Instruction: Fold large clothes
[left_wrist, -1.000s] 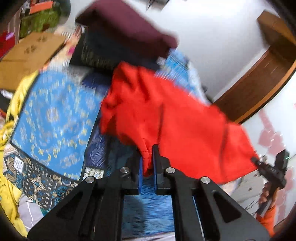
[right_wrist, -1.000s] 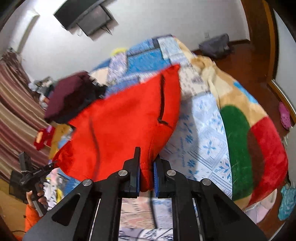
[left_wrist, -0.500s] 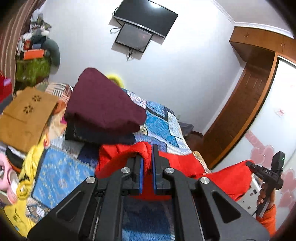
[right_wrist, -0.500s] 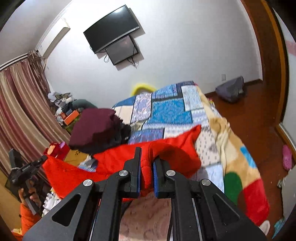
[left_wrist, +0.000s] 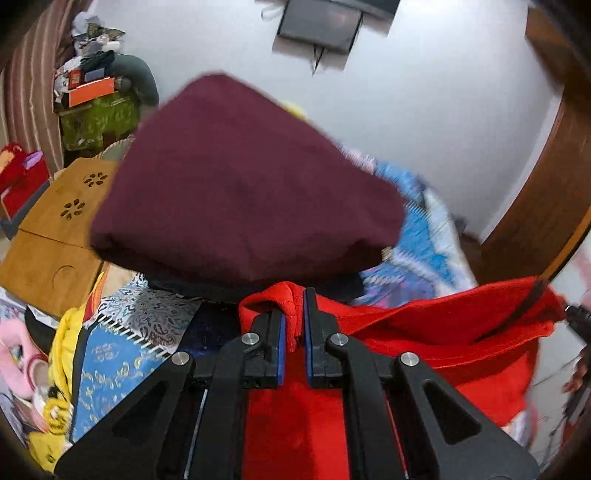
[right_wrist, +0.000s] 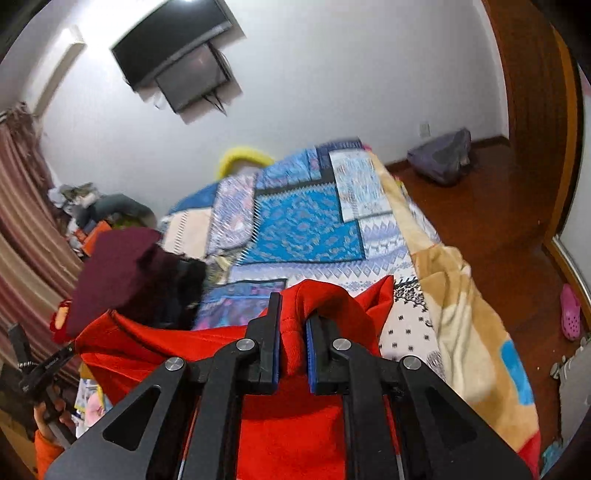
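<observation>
A large red garment (left_wrist: 436, 332) hangs stretched between my two grippers above the bed. My left gripper (left_wrist: 293, 325) is shut on one edge of it, close to a pile of folded clothes topped by a maroon piece (left_wrist: 236, 192). My right gripper (right_wrist: 293, 332) is shut on the other edge of the red garment (right_wrist: 207, 343); a black zip line shows on the cloth. The rest of the garment drops below both grippers and is hidden.
The bed has a blue patchwork cover (right_wrist: 306, 221) and a beige blanket (right_wrist: 465, 314) on its right side. The maroon pile (right_wrist: 110, 273) sits at the bed's left. A wooden lap table (left_wrist: 55, 229) and clutter lie further left. Wooden floor and a door are to the right.
Both grippers lifted the red garment off the bed, then moved forward toward the maroon pile. The garment went from spread flat to hanging between them.
</observation>
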